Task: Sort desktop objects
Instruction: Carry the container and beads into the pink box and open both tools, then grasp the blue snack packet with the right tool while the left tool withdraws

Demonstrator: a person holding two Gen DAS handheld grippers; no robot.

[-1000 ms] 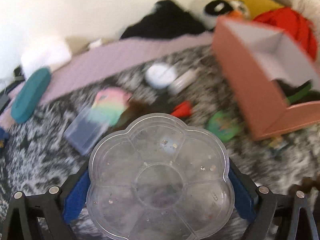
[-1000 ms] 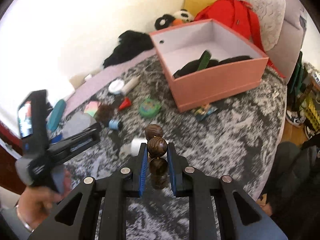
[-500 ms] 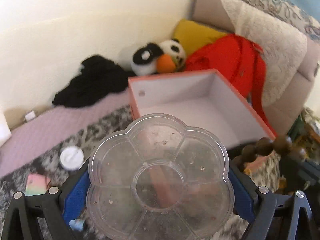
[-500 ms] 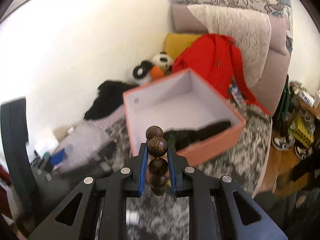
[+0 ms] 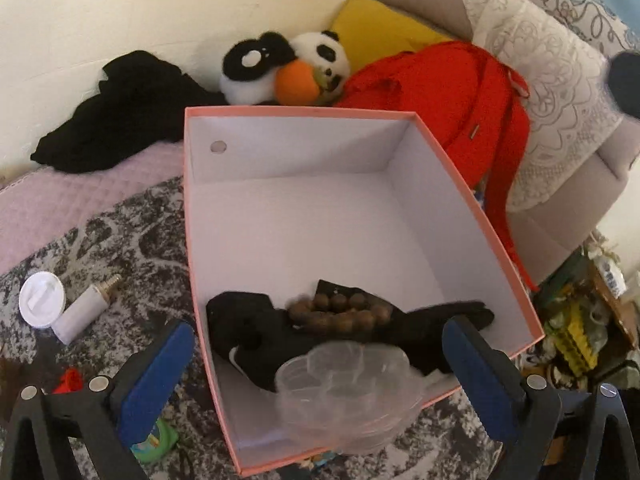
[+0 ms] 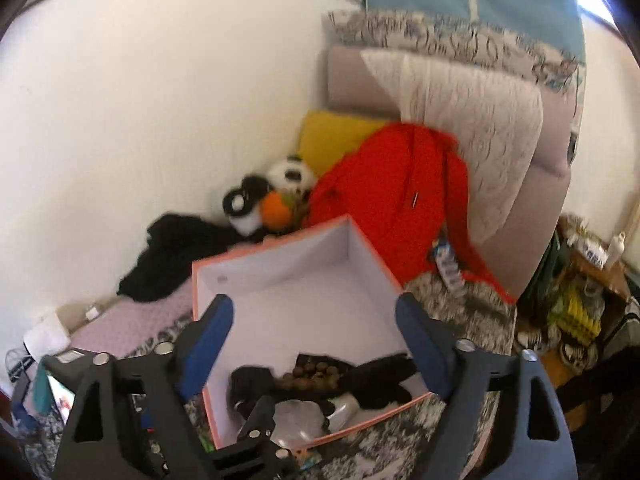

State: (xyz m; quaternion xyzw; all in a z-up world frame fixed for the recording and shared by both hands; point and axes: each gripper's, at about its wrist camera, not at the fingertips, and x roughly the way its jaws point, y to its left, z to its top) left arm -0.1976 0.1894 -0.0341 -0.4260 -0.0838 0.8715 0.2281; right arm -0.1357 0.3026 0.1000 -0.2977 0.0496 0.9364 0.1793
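Now both tongs spread, nothing pinched: left tongs [image 5: 316,364], right tongs [image 6: 314,350]. Clear flower-shaped tray [image 5: 348,384] inside pink box [image 5: 192,240], near front wall. Wooden bead bracelet [image 5: 340,312] just behind, on black cloth [image 5: 248,328]. Panda plush [image 5: 280,68] beyond box.

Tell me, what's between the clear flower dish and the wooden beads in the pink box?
Black cloth. In the left wrist view it lies between the clear flower-shaped dish and the wooden bead bracelet, inside the pink box.

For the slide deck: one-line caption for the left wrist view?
Open left gripper above the pink box, where the clear flower-shaped tray and wooden bead bracelet lie on black cloth.
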